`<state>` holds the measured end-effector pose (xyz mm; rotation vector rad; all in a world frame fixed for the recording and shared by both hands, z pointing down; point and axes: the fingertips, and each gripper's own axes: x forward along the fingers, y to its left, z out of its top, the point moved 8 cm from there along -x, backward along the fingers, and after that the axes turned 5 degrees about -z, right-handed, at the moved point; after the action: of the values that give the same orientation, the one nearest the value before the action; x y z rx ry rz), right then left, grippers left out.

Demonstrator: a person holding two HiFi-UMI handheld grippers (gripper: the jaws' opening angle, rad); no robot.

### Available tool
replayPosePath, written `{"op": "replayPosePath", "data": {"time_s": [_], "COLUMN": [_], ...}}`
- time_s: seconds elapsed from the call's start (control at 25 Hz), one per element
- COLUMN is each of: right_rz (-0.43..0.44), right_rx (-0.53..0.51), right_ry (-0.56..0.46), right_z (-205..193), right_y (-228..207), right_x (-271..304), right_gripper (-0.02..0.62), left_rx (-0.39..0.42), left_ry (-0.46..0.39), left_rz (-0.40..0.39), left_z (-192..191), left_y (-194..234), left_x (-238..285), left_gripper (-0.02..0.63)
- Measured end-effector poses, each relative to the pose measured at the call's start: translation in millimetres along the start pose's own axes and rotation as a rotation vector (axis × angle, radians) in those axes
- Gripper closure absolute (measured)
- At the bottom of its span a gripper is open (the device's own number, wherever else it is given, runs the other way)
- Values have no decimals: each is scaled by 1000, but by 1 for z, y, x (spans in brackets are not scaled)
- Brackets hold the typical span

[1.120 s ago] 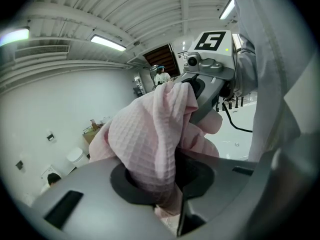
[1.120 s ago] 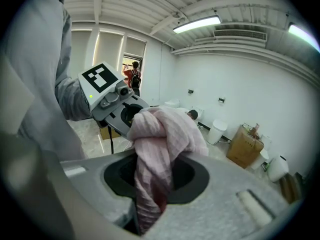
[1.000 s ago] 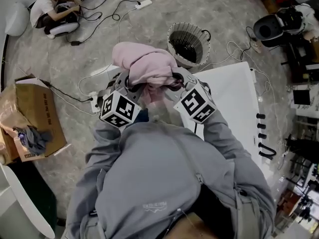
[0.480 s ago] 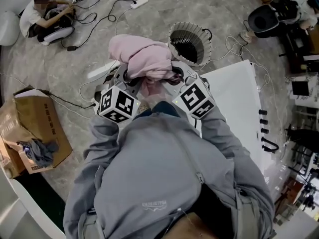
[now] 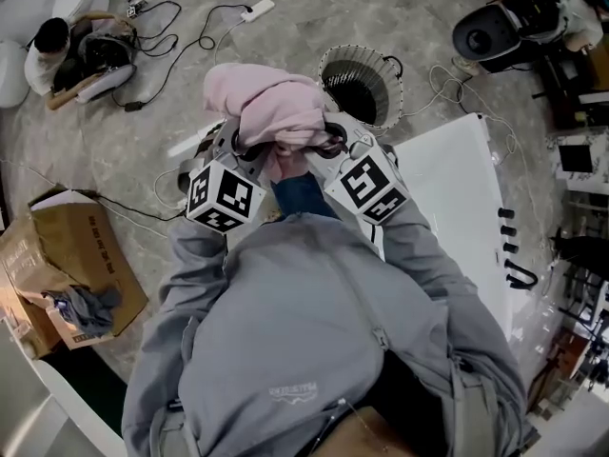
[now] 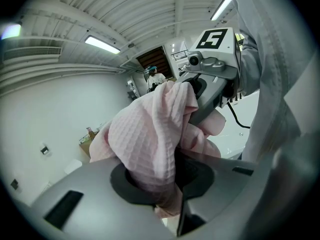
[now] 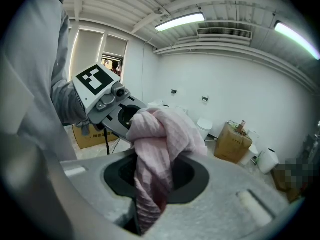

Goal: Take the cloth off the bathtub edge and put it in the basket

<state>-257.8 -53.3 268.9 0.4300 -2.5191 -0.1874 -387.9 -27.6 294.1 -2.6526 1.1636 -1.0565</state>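
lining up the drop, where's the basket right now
Head view, upper centre: the round wire basket stands on the floor just beyond and right of the bunched pink waffle cloth.

1 cloth [image 5: 271,103], 1 basket [image 5: 383,112], 1 L gripper [image 5: 249,148], 1 R gripper [image 5: 329,145].

Covered by the pinched pink cloth [image 5: 276,112]: pad faces of left gripper [image 6: 167,189] and right gripper [image 7: 150,194]. In the head view, cropped by the left edge: cardboard box [image 5: 67,246]. Lost in shadow at top centre: inside of the basket [image 5: 390,93]. Too small to make out, upper centre of the left gripper view: distant person [image 6: 156,77].
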Motion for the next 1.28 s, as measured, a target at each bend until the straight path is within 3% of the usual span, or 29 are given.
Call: {"op": "replayPosePath", "data": {"time_s": [0.32,1.04,1.28], "right_rz": [-81,-445,-499], "right_rx": [43,237,306], "right_ry": [-2,83,99], "right_z": [-12,-96,-122], "right_y": [-49,-245,-284], "right_x": [14,6,-6], "right_gripper": [502,503,503], "left_rx": [65,300,348], "left_ry": [-21,-115,-132], "left_rz": [-53,-375,-460], "left_z": [15,119,146], "left_y": [39,134,141], "left_x": [47,273,323], "left_gripper": [525,525,525]}}
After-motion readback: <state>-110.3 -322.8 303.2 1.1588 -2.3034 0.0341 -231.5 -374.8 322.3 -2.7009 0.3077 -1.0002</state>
